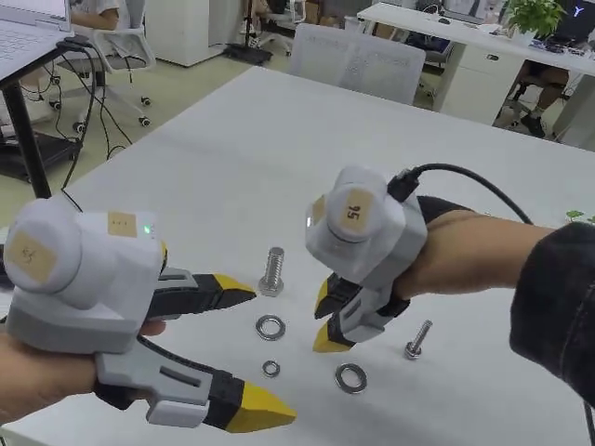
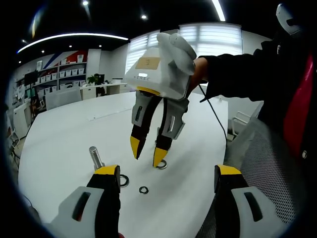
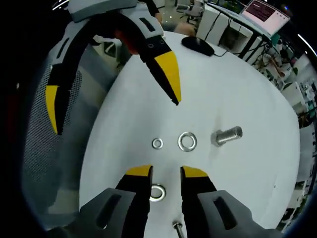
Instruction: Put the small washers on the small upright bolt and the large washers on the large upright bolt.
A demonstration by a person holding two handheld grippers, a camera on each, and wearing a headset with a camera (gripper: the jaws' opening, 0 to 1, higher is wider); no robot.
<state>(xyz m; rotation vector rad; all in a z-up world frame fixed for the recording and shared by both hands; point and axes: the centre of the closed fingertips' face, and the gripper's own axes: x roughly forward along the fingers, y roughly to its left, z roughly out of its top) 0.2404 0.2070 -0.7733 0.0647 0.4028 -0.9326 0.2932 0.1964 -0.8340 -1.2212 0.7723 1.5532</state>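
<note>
The large bolt (image 1: 272,271) stands upright on the white table (image 1: 232,177). The small bolt (image 1: 418,339) stands to its right. A large washer (image 1: 271,327), a small washer (image 1: 271,368) and a second large washer (image 1: 350,378) lie flat in front of the bolts. My left gripper (image 1: 270,351) is open wide at the lower left, its jaws either side of the first two washers and above them. My right gripper (image 1: 323,327) points down, open by a narrow gap and holding nothing. In the right gripper view the second large washer (image 3: 157,192) lies on the table below my right gripper (image 3: 166,173).
A grey chair (image 1: 358,60) stands at the table's far edge. Desks, cabinets and a plant (image 1: 535,14) are beyond it. A black cable (image 1: 465,181) runs from the right gripper across the table. A laptop desk (image 1: 28,56) stands at the far left.
</note>
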